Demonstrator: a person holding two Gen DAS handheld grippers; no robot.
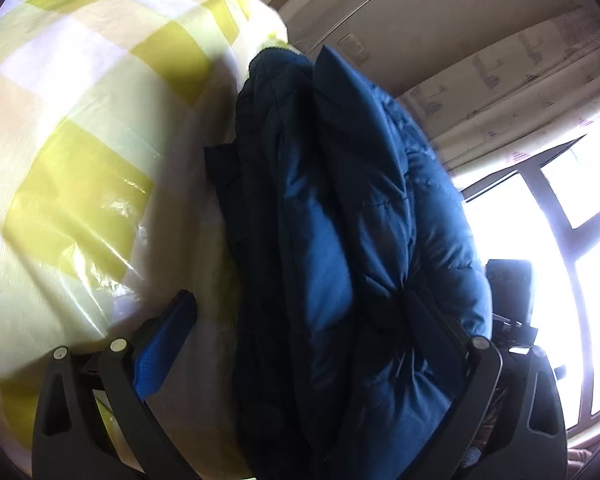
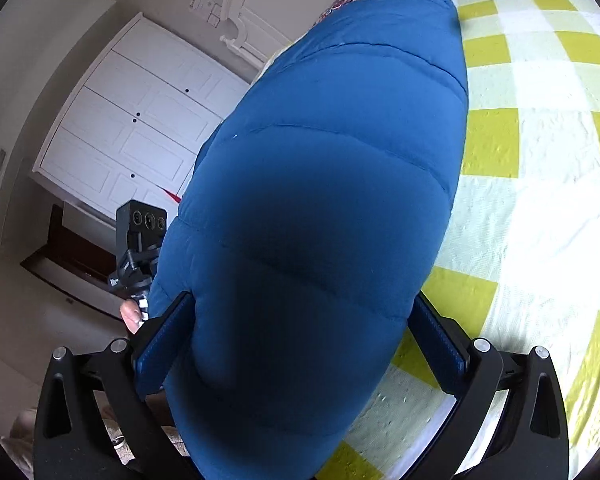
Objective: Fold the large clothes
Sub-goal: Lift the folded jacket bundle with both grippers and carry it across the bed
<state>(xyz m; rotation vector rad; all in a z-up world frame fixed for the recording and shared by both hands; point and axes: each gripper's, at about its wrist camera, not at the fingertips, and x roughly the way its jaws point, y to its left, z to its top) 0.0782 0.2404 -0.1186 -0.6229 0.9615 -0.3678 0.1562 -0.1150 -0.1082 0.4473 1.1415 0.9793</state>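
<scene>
A dark blue puffer jacket [image 1: 352, 208] lies bunched in thick folds on the green-and-white checked bedspread [image 1: 80, 128]. My left gripper [image 1: 306, 308] stands open around it. Its left finger [image 1: 168, 336] is apart from the cloth, with bedspread showing in the gap, and the right finger is mostly buried under the jacket. In the right wrist view the quilted jacket [image 2: 332, 184] fills the space between the wide-apart fingers of my right gripper [image 2: 300, 300] and touches both blue pads [image 2: 162, 344].
The checked bedspread [image 2: 532, 168] spreads to the right of the jacket. White wardrobe doors [image 2: 140, 128] stand behind it. The other gripper's camera block [image 2: 142, 220] and a fingertip [image 2: 131, 316] sit at the left. A bright window [image 1: 572, 240] and a curtain [image 1: 512, 92] fill the right.
</scene>
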